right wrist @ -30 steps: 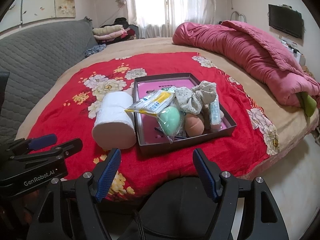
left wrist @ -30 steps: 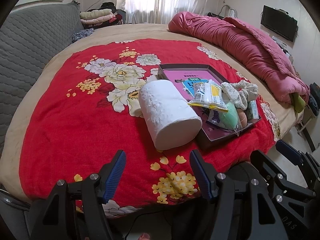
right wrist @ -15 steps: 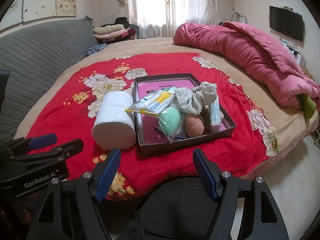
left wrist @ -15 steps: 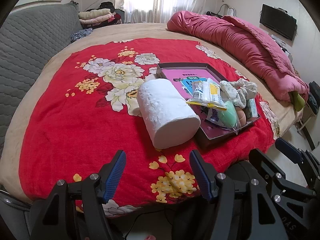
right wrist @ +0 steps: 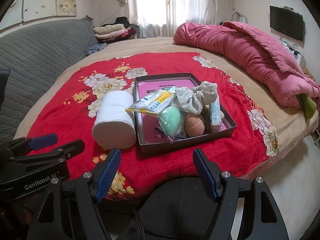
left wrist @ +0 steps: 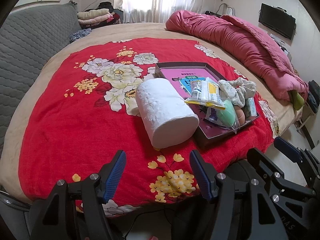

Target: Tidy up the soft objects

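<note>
Both tongs, left gripper (left wrist: 157,161) and right gripper (right wrist: 157,159), gape empty short of the tray (right wrist: 230,129); white roll (right wrist: 114,120) touches its left wall.

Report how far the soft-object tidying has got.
Done: the green sponge, peach sponge, floral cloth and packets already lie in the dark tray. In hand: nothing; the left gripper and right gripper are both open and empty. Left: the white roll lies outside, against the tray.
</note>
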Motion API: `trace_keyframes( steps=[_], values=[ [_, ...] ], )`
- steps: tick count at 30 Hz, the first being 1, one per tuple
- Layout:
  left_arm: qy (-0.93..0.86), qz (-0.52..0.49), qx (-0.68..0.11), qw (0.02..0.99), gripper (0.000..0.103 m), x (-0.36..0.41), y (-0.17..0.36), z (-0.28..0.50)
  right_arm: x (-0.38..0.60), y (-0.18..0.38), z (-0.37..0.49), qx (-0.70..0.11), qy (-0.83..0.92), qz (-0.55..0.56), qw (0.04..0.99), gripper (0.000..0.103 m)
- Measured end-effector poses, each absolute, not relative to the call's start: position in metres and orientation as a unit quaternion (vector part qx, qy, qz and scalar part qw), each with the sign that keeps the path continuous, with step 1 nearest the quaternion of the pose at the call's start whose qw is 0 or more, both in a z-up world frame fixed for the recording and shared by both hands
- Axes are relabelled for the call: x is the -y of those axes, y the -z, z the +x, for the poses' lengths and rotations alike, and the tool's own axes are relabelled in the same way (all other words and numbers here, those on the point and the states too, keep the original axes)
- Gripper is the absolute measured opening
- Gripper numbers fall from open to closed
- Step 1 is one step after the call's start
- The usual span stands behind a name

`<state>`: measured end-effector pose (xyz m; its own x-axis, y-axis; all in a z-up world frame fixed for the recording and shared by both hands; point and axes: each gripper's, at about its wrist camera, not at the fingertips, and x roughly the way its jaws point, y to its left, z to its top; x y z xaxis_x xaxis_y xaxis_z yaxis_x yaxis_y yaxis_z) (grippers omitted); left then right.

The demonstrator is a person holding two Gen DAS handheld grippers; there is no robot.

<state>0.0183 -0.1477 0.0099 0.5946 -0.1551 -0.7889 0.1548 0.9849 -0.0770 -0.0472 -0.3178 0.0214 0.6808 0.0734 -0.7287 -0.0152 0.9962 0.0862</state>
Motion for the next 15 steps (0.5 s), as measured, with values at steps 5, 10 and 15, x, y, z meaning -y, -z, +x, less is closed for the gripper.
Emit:
trace_keyframes(
  steps=[5, 10, 15],
  values=[
    [0.087, 0.002, -0.442, 0.893, 0.065, 0.1488, -0.0096, 0.0178, 0.318, -0.0216, -0.0472, -0.398, -0.023, 0.037, 0.916, 0.075],
    [0.086, 0.005, -0.44, 0.894, 0.065, 0.15, -0.0098, 0.0174, 0.317, -0.0218, -0.0466, -0.399, -0.024, 0.035, 0.916, 0.075],
    [0.089, 0.007, -0.438, 0.895, 0.065, 0.1497, -0.0101, 0.0172, 0.3154, -0.0222, -0.0461, -0.397, -0.025, 0.032, 0.917, 0.075]
  ],
)
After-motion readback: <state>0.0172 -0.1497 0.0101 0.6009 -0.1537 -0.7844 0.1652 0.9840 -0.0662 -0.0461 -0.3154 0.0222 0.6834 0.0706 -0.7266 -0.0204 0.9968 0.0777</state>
